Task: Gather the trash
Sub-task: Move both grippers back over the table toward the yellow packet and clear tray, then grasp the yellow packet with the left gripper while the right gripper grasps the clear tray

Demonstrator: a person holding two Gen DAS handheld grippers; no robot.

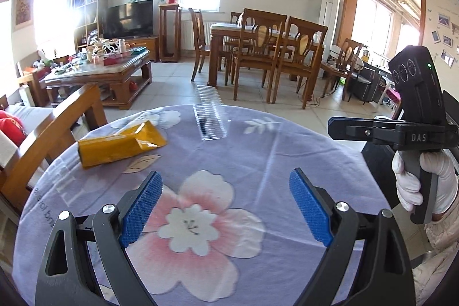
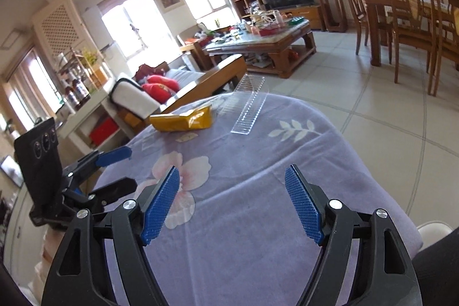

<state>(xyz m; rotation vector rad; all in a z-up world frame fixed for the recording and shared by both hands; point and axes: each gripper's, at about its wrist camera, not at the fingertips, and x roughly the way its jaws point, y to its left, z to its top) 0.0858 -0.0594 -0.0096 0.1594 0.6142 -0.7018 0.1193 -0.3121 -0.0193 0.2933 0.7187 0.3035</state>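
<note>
A: Left wrist view; report status.

B: Your left hand-held gripper (image 1: 226,204) stands spread, nothing between the pads; the yellow wrapper (image 1: 120,144) lies ahead and to the left on the cloth-covered surface (image 1: 301,162), long axis running left to right; the clear plastic tray (image 1: 210,112) lies straight ahead, partly over the far edge, long axis pointing away from you; your right hand-held gripper (image 1: 331,126) hangs off to the right.

A: Right wrist view?

B: Your right hand-held gripper (image 2: 232,202) is spread and empty; the wrapper (image 2: 183,119) sits ahead-left, the tray (image 2: 249,109) nearly dead ahead; the left hand-held gripper (image 2: 126,165) shows at far left, also spread. Judgement: the left is nearer the wrapper; the right lines up with the tray.
</note>
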